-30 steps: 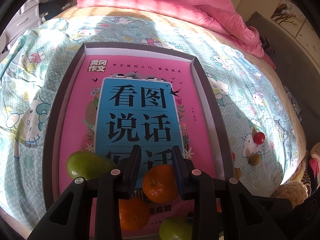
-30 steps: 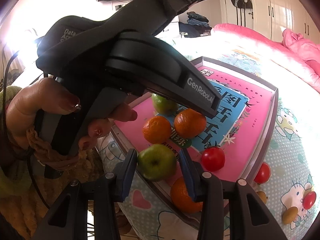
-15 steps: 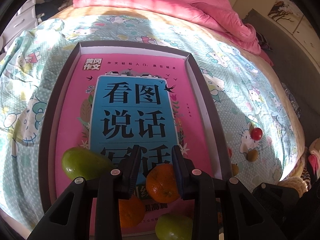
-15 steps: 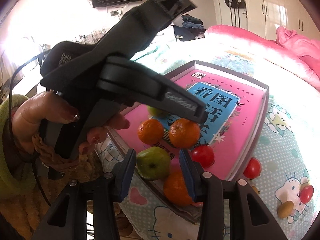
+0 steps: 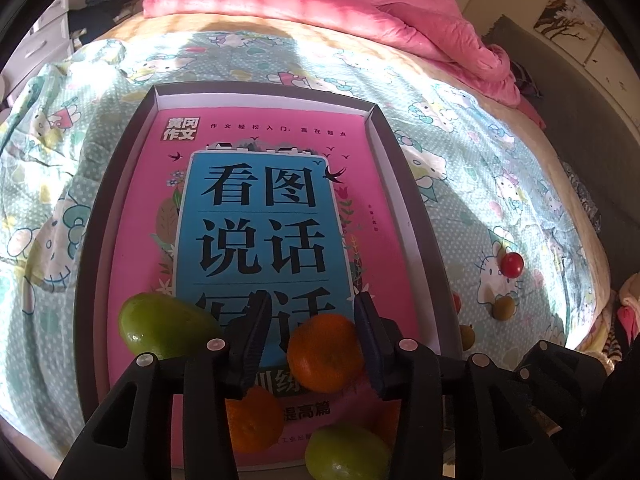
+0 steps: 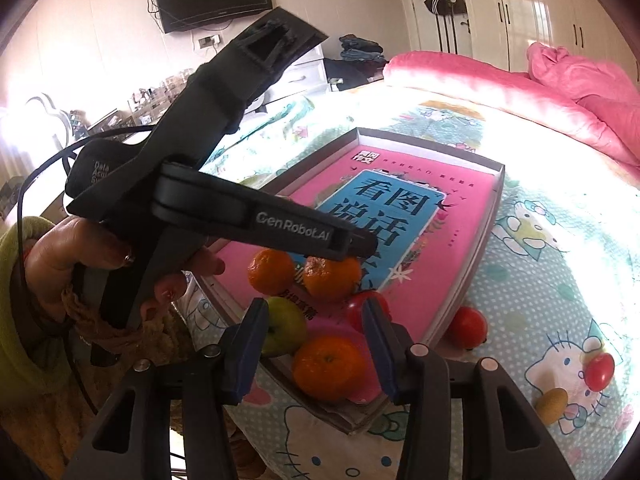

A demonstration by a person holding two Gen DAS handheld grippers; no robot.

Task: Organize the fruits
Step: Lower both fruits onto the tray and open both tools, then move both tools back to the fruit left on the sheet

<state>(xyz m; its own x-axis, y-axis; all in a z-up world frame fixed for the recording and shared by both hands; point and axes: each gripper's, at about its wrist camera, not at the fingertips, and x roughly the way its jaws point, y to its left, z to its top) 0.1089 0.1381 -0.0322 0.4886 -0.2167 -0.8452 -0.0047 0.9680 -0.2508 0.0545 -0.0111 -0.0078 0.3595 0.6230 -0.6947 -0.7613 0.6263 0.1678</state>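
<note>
A dark-rimmed tray (image 5: 416,216) lined with a pink and blue book lies on the bed. At its near end sit oranges, green fruits and a tomato. My left gripper (image 5: 312,308) hangs over that end. Its jaws are opening around an orange (image 5: 324,354) that rests on the book, and a gap shows beside the left pad. A green fruit (image 5: 164,326) lies left of it. My right gripper (image 6: 315,308) hovers above the tray's near corner, jaws opening with nothing gripped. Below it lie a green apple (image 6: 284,330), an orange (image 6: 330,366) and a tomato (image 6: 362,308).
On the cartoon-print sheet right of the tray lie a tomato (image 6: 466,328), a cherry tomato (image 6: 600,368) and a small brown fruit (image 6: 552,400). A pink quilt (image 5: 360,4) is heaped at the bed's far end. A hand (image 6: 80,256) holds the left gripper.
The left jaws have spread apart from the orange, which now lies on the book. The right gripper has drawn back and up from the green apple, so more of the tray shows.
</note>
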